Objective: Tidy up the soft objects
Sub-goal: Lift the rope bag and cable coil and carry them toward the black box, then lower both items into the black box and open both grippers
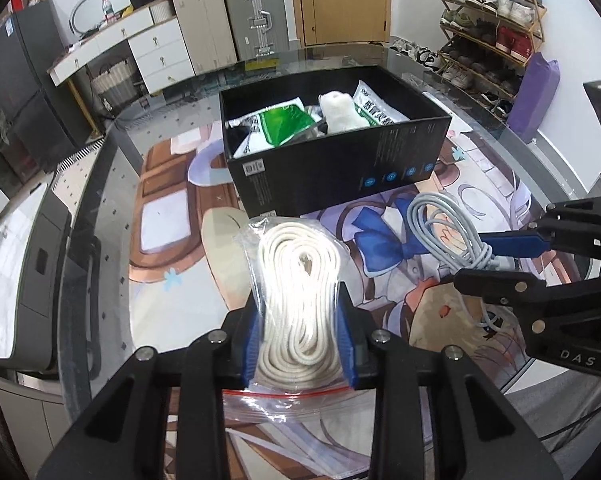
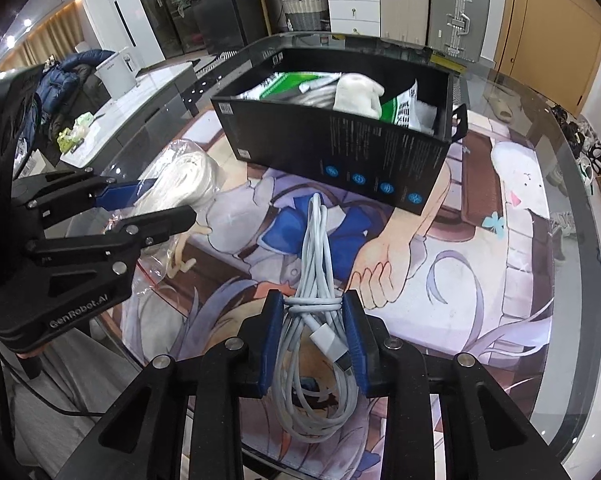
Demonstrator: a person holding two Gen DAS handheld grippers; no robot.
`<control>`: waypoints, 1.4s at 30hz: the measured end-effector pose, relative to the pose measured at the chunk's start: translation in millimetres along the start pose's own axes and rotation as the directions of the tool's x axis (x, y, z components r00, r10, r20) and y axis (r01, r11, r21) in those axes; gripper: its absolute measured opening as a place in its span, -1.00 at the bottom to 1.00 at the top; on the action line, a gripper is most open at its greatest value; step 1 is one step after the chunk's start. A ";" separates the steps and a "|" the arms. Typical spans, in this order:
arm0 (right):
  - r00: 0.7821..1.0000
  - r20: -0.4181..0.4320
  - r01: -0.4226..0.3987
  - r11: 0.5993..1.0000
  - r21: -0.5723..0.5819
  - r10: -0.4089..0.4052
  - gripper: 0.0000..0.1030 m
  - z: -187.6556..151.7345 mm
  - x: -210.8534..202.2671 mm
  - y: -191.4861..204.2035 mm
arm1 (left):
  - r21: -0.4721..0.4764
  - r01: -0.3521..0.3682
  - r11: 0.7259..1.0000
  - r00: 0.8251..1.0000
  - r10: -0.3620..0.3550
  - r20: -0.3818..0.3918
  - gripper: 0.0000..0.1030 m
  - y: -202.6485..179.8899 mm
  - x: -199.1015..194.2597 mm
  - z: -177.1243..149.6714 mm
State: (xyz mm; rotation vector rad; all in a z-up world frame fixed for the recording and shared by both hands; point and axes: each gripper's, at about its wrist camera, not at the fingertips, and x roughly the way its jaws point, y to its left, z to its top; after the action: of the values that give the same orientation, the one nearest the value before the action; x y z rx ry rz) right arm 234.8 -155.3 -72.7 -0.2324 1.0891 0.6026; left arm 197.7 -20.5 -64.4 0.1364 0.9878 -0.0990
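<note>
My left gripper (image 1: 300, 304) is shut on a clear zip bag of coiled white rope (image 1: 300, 280), held over the printed mat in front of the black box (image 1: 340, 168). It also shows in the right wrist view (image 2: 188, 184). My right gripper (image 2: 312, 300) is shut on a bundled light grey cable (image 2: 316, 248), also seen in the left wrist view (image 1: 448, 236). The black box (image 2: 340, 148) holds green-and-white packets (image 1: 276, 122) and a white soft bundle (image 1: 340, 112).
The glass table (image 1: 100, 208) carries a printed anime mat (image 2: 480, 260). Suitcases (image 1: 256, 12) and a white drawer unit (image 1: 160, 56) stand behind the table. A shoe rack (image 1: 488, 20) is at the far right. A white counter (image 2: 112, 120) lies to the left.
</note>
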 end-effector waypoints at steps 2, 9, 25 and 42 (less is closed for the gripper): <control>1.000 0.015 -0.005 1.000 0.002 0.005 -0.41 1.4 -5.0 1.3 | -0.004 0.014 1.000 1.000 -0.014 0.012 -0.39 -0.8 -5.4 2.3; 0.995 0.099 -0.017 1.000 -0.004 0.018 -0.41 11.3 -31.7 8.8 | -0.002 0.022 1.000 0.996 -0.022 0.086 -0.39 -4.9 -28.2 14.6; 0.951 0.308 0.041 0.999 0.017 -0.044 -0.42 70.5 -85.3 9.0 | -0.086 0.014 0.996 0.969 0.008 0.245 -0.39 10.7 -54.3 81.3; 0.926 0.359 0.065 0.986 0.154 -0.117 -0.42 124.3 -27.5 -54.9 | -0.120 -0.034 0.992 0.968 0.062 0.241 -0.39 18.7 9.2 116.9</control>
State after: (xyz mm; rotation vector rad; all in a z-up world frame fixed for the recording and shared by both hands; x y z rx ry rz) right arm 351.3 -152.2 2.5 -0.0439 0.7487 0.4601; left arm 301.9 -20.9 -7.3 0.0406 0.7408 -0.0134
